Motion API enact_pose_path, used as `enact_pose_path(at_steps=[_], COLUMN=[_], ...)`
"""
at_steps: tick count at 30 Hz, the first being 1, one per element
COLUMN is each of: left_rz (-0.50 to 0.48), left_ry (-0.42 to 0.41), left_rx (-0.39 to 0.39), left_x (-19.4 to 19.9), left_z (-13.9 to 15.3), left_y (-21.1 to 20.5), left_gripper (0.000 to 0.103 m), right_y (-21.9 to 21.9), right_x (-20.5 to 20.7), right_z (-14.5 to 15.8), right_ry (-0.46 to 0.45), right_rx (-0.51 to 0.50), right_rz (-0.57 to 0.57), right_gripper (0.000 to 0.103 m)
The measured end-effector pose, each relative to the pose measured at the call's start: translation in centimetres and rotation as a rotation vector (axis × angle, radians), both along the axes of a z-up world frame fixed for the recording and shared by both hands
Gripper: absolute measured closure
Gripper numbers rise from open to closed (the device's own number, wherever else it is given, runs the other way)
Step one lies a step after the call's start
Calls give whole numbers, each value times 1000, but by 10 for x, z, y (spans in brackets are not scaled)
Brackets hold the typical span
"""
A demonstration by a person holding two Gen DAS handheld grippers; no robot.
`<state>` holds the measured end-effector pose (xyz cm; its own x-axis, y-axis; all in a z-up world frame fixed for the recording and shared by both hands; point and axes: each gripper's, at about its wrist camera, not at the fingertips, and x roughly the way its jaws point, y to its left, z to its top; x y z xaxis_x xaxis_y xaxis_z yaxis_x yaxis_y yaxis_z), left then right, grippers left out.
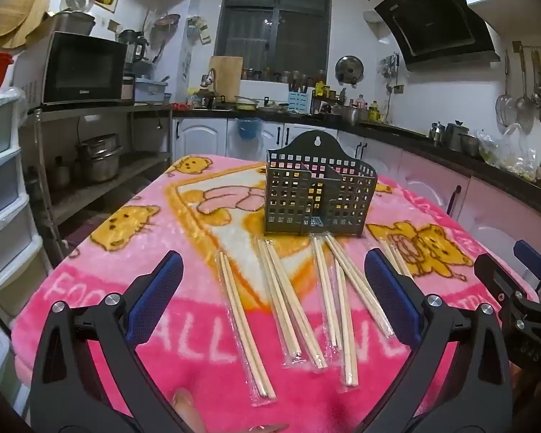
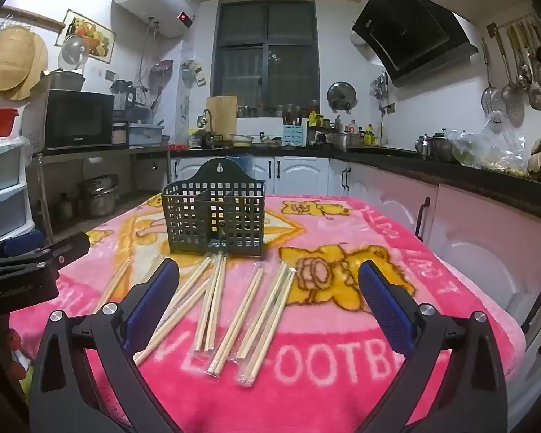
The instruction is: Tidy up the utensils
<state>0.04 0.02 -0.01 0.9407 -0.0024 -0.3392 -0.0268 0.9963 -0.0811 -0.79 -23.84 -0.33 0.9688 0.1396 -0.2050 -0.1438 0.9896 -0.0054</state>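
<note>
A dark perforated utensil holder (image 1: 319, 195) stands upright on a pink blanket-covered table (image 1: 126, 252); it also shows in the right wrist view (image 2: 215, 216). Several pairs of wooden chopsticks in clear wrappers (image 1: 288, 299) lie flat in front of it, fanned toward me, also seen in the right wrist view (image 2: 234, 306). My left gripper (image 1: 274, 278) is open and empty above the near chopsticks. My right gripper (image 2: 268, 281) is open and empty above them too. The right gripper shows at the left view's right edge (image 1: 523, 288); the left gripper shows at the right view's left edge (image 2: 29, 263).
White plastic drawers (image 1: 3, 187) stand left of the table. A metal rack with a microwave (image 1: 83, 68) and pots is behind them. Kitchen counters (image 2: 432, 166) with cabinets run along the back and right.
</note>
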Motion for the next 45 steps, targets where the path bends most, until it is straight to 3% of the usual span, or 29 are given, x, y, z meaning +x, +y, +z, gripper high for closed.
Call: enact_pose_path(at_steps=[45], left_rz=[-1], left_ry=[-5], left_rx=[-8], left_x=[3], left_z=[0], left_y=[-1], left_gripper=[10], right_y=[-2], right_x=[-1], right_z=[8], right_ry=[-4], right_rx=[-1], right_rz=[-7], right_gripper=[6])
